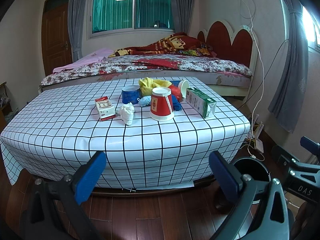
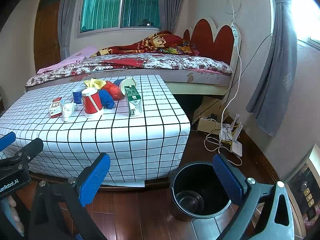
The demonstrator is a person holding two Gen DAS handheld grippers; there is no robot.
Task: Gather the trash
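Note:
Trash lies in a cluster on the checked table (image 1: 140,140) (image 2: 130,138): an upturned red paper cup (image 1: 162,105) (image 2: 92,104), a crumpled white tissue (image 1: 127,113) (image 2: 68,111), a small red and white box (image 1: 105,108) (image 2: 56,107), a green and white carton (image 1: 201,102) (image 2: 134,101) and a tipped white cup (image 1: 183,88) (image 2: 127,86). A black bin (image 2: 197,190) (image 1: 252,172) stands on the floor by the table's right corner. My left gripper (image 1: 158,178) is open, low before the table. My right gripper (image 2: 162,180) is open above the bin's left side.
A blue mug (image 1: 131,96), yellow cloth (image 1: 152,84), blue cloth (image 2: 107,99) and red bag (image 2: 114,90) sit among the trash. A bed (image 1: 150,66) runs behind the table. Cables and a router (image 2: 230,138) lie on the wooden floor at right.

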